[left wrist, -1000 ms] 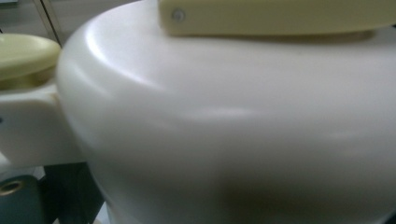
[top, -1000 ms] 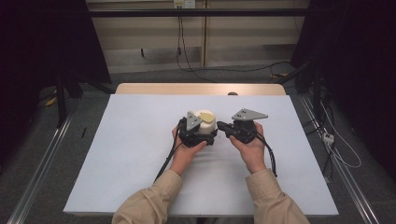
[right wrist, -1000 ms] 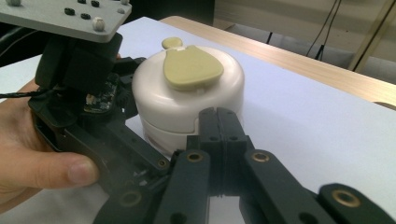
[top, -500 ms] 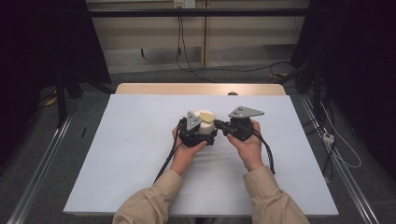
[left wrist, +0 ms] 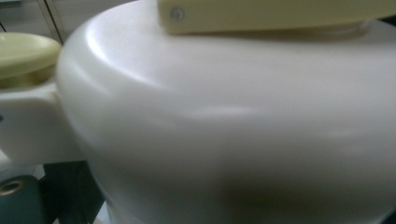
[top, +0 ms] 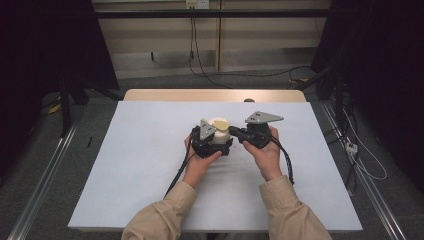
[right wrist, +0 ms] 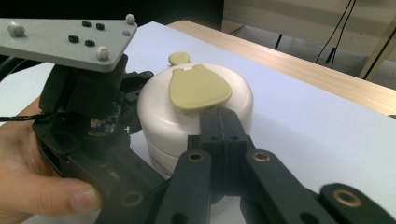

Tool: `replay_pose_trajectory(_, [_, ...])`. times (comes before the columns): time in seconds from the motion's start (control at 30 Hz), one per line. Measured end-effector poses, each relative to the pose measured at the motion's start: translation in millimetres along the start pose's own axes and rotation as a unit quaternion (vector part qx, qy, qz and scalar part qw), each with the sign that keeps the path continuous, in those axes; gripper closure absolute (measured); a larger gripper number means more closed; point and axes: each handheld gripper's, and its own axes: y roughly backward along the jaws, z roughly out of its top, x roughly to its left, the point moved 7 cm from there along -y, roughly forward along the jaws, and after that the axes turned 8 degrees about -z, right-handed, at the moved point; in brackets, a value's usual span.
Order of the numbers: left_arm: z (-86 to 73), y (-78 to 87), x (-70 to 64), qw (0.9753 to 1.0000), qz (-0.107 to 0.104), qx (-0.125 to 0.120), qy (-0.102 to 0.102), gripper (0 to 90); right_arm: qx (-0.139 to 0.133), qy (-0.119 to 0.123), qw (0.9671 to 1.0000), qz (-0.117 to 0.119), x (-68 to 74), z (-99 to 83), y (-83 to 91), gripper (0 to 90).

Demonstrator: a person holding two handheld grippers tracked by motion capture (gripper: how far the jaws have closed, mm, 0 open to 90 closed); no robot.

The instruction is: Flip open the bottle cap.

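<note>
We see two hands near the middle of the white surface (top: pixel 125 175), each holding a claw. The left claw (top: pixel 212 142) clasps a round cream container (right wrist: pixel 196 112) from its left side. The right claw (right wrist: pixel 219 126), jaws pressed together, touches the container's near edge just below its pale yellow lid flap (right wrist: pixel 198 88). Beyond the container lies the surface's wooden far edge (top: pixel 210 95).

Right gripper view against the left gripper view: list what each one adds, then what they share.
The right gripper view adds the right tool, jaws together at the edge of the yellow lid flap, the left tool around the white container, a thumb and the table. The left gripper view adds a close blurred look at the container's side. Both share the container, flap and small yellow tab.
</note>
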Motion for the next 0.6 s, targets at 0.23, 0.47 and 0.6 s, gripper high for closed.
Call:
replay_pose_trajectory(0.23, [0.0, 0.0, -0.1, 1.0, 0.001, 0.001, 0.0, 4.9, -0.005, 0.004, 1.0, 0.004, 1.3, 3.9, 0.3, 90.0])
replay_pose_trajectory(0.47, [0.0, 0.0, -0.2, 1.0, 0.003, 0.001, 0.0, 4.9, -0.01, 0.003, 0.9999, 0.009, 3.5, 6.7, 0.5, 90.0])
replay_pose_trajectory(0.6, [0.1, -0.2, -0.7, 1.0, 0.003, 0.0, 0.003, 4.9, -0.015, 0.001, 0.9999, 0.008, 3.1, 9.5, 1.7, 90.0])
